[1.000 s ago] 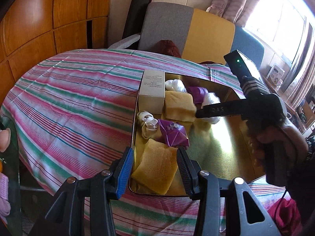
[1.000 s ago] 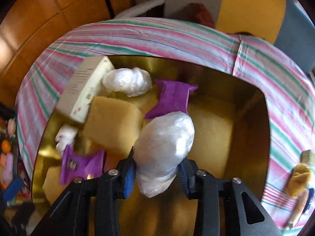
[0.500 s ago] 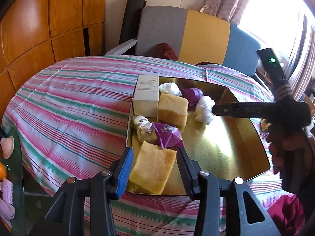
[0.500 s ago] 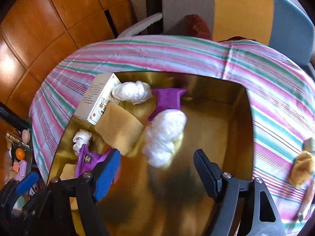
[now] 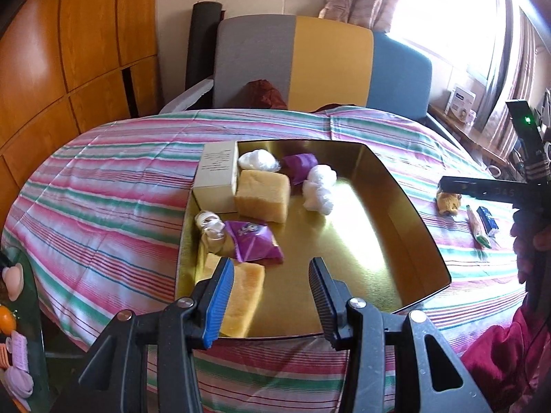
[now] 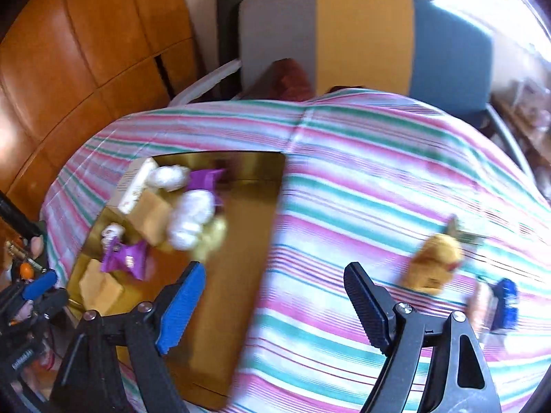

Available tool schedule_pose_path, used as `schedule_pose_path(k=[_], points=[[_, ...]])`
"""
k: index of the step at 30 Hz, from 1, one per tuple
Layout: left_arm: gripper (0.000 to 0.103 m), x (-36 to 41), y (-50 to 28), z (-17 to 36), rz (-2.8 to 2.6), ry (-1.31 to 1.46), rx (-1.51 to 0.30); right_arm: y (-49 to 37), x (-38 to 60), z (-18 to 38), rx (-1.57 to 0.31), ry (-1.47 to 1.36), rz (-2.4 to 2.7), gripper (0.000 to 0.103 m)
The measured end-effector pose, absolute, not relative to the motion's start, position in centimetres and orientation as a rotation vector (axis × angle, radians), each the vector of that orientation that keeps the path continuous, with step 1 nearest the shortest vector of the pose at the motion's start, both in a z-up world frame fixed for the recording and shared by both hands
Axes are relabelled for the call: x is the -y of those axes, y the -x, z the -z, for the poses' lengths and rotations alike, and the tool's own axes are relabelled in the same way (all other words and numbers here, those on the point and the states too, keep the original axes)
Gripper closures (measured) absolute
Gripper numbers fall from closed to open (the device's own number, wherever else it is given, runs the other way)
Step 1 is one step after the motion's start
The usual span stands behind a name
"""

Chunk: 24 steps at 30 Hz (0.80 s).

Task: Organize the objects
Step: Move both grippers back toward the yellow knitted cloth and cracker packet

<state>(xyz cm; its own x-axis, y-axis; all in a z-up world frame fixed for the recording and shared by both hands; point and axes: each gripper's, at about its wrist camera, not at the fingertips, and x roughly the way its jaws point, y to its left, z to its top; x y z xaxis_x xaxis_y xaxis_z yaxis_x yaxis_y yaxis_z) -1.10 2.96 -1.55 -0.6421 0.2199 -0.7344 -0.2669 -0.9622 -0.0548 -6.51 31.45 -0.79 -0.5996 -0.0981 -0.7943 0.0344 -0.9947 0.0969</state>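
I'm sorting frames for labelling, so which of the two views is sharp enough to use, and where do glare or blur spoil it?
Left wrist view: sharp, though the window is blown out and glare washes the gold tray floor. Right wrist view: motion-smeared throughout, so the striped cloth and the yellow item on it lose their edges; only the right tool stays crisp. Both bend straight lines.

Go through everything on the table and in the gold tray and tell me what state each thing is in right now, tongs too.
Gold tray: flat on the striped cloth, right half bare.
White wad: lying loose in the tray.
Cream box: lying in the tray's far left corner.
Yellow sponge: against the box.
Purple packet: sealed, lying flat.
Brown toy: outside the tray, on the cloth.
Left tongs: open, empty.
Right tongs: open, empty, jaws just widened.
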Motion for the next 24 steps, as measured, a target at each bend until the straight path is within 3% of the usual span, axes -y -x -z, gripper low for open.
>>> schedule_pose_path(k=[12, 13, 17, 24], points=[[0.057, -6.8, 1.0, 1.2, -2.555, 1.158, -0.17, 2.5, -48.9, 1.7, 0.169, -1.454, 3.219, 0.018], [0.057, -7.2, 1.0, 1.1, -2.557, 1.156, -0.183, 2.1, -50.3, 2.2, 0.207, -1.471, 3.272, 0.018], [0.057, -9.4, 1.1, 0.7, -2.532, 1.139, -0.219, 0.9, -55.0, 2.7, 0.657, -1.468, 3.286, 0.019], [0.057, -13.5, 0.4, 0.6, -2.416, 1.122, -0.257, 0.2, -57.3, 4.2, 0.845, -1.579, 3.253, 0.02]])
